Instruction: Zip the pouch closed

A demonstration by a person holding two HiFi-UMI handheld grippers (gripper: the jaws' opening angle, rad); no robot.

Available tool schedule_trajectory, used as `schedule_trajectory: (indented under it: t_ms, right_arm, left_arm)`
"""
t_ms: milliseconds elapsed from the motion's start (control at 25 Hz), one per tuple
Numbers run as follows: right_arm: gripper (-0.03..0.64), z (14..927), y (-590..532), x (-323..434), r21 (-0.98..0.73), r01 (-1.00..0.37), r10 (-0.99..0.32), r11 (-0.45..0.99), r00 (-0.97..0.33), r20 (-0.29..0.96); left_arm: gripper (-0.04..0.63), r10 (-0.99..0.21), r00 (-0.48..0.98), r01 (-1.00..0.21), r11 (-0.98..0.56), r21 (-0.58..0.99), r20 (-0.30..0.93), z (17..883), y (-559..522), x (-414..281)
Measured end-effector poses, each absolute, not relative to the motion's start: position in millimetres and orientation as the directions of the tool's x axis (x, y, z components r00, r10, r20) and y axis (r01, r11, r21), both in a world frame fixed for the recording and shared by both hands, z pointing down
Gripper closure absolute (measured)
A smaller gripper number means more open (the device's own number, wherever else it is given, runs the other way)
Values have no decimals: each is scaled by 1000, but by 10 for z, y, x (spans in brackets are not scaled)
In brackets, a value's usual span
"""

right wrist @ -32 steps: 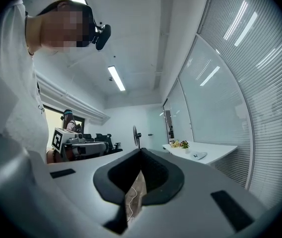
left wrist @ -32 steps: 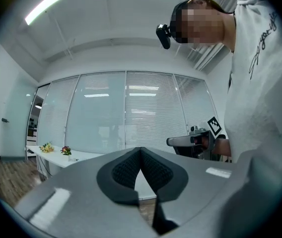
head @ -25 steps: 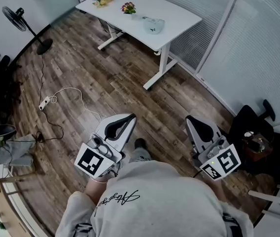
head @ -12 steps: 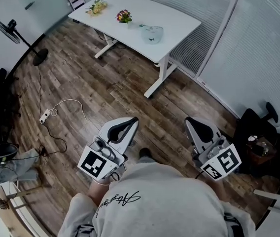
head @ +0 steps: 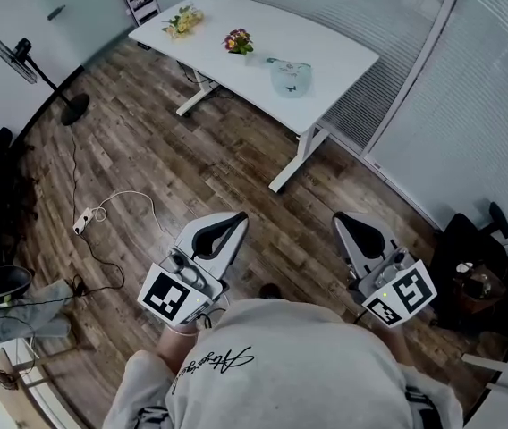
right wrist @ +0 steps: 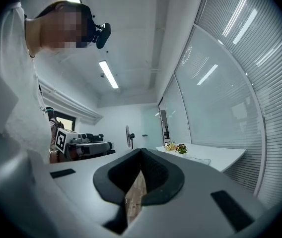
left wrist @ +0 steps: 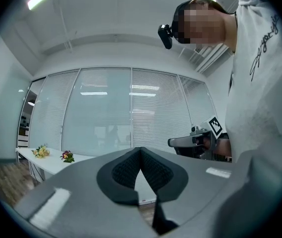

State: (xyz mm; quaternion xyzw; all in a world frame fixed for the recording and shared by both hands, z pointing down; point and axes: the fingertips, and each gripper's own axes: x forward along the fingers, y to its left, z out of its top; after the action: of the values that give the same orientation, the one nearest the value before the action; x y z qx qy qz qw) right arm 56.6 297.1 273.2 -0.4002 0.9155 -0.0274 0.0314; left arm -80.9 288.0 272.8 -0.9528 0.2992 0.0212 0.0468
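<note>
A pale translucent pouch point(head: 290, 74) lies on the white desk point(head: 339, 47) far ahead across the room, near its right end; the right gripper view also catches the pouch point(right wrist: 199, 160) faintly. My left gripper point(head: 241, 217) and right gripper point(head: 339, 219) are held out level in front of the person's body, well short of the desk. In the left gripper view the left gripper point(left wrist: 140, 150) is shut with nothing between its black pads. The right gripper point(right wrist: 141, 151) is shut and empty too.
Two small flower bunches point(head: 238, 40) point(head: 182, 21) stand on the desk. A floor fan point(head: 21, 47) and a power strip with cable point(head: 81, 220) are on the wooden floor at left. Glass partitions with blinds run along the right, with a black chair point(head: 464, 239) nearby.
The floor and power strip have slid down the head view and the desk looks nearer: the person has walked toward it carrying both grippers, which stay shut.
</note>
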Motion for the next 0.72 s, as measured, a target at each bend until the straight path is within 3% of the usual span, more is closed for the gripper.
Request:
schedule_trajectory:
  t_ms: [720]
  right_arm:
    - [615,2729,2835,700,-73,-731,-734,678,-679,-7]
  left_arm:
    - [597,-581,812,-584,-810,-54,-61,2756,2778,-754]
